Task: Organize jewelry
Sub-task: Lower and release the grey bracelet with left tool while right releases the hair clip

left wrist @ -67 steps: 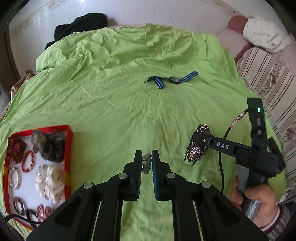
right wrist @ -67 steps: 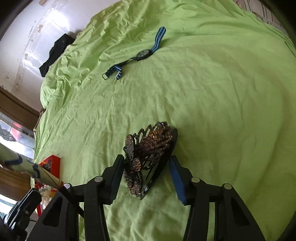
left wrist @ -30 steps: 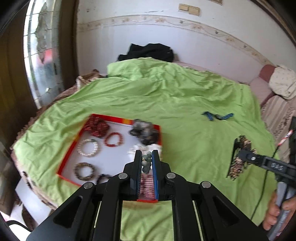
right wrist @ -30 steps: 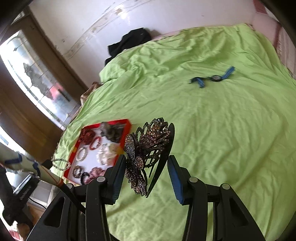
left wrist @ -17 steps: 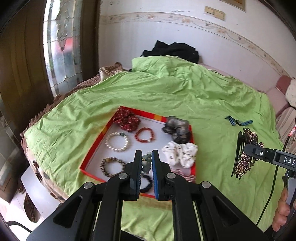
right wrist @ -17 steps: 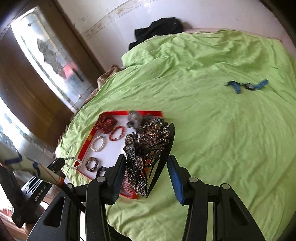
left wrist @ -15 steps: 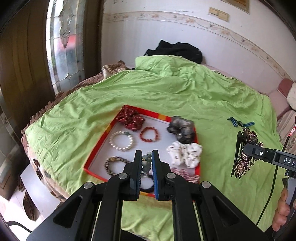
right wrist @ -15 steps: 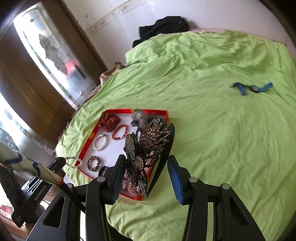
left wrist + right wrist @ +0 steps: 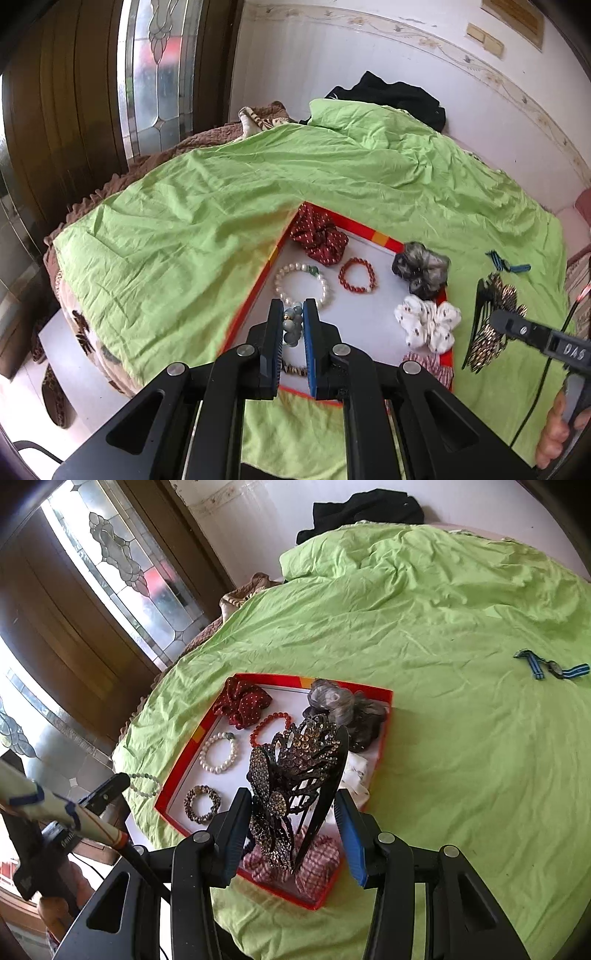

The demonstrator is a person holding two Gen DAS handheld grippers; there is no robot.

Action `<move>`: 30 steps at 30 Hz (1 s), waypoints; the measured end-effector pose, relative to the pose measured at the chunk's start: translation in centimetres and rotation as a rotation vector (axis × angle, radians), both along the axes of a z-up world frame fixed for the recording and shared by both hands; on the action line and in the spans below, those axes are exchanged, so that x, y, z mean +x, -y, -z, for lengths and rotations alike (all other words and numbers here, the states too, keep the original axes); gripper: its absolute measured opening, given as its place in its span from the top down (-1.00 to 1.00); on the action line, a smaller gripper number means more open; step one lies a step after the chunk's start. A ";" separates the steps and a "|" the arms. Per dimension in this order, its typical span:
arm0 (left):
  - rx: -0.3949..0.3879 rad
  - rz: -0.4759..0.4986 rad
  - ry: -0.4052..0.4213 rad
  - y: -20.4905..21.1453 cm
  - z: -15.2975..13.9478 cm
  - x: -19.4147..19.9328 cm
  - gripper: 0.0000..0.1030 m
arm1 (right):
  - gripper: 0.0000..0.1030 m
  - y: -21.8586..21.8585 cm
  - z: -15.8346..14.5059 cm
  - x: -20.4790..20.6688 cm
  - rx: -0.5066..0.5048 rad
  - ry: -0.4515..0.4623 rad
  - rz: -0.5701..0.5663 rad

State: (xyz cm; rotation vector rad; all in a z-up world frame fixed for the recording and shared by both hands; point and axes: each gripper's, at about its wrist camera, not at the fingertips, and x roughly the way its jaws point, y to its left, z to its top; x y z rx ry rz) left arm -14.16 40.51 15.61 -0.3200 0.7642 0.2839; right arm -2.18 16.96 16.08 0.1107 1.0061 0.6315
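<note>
Two grippers are over a red-edged tray [image 9: 373, 236] on a bed with a green sheet [image 9: 177, 229], and each carries jewelry, so we risk two kinds of slip. On the left, our left gripper [image 9: 293, 325] has its jaws nearly closed on a pale green bead bracelet [image 9: 291, 325], pinched between the pads with most of its loop hanging out of that view. The grip is on round beads, so we judge they could roll out, or the loop could land on the sheet just left of the tray's rim. Below it lie a pearl bracelet [image 9: 301, 282], a red bead bracelet [image 9: 357, 275] and a brown bead bracelet [image 9: 202, 804]; dropping onto them could tangle the strands. On the right, our right gripper [image 9: 291, 827] has its jaws about half open around a rhinestone hair clip [image 9: 291, 775], which stands upright, held at its lower end. We cannot tell how firmly the right pad bears on it, so it could tip. Its teeth could also snag the checked scrunchie [image 9: 321, 853] beneath. Far right, a blue-strapped watch [image 9: 554, 670] waits on the sheet.
</note>
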 end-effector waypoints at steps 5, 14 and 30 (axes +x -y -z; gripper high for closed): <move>-0.039 0.042 0.012 -0.5 -0.2 2.6 0.80 | 0.03 -1.0 0.4 1.7 0.028 -0.007 -0.009; -0.189 0.164 -0.048 1.6 3.8 7.7 0.80 | 0.03 -3.5 3.4 5.2 0.082 -0.097 -0.033; -0.313 0.231 -0.119 1.7 10.0 7.6 0.80 | 0.02 -7.0 8.1 7.8 0.017 -0.163 -0.044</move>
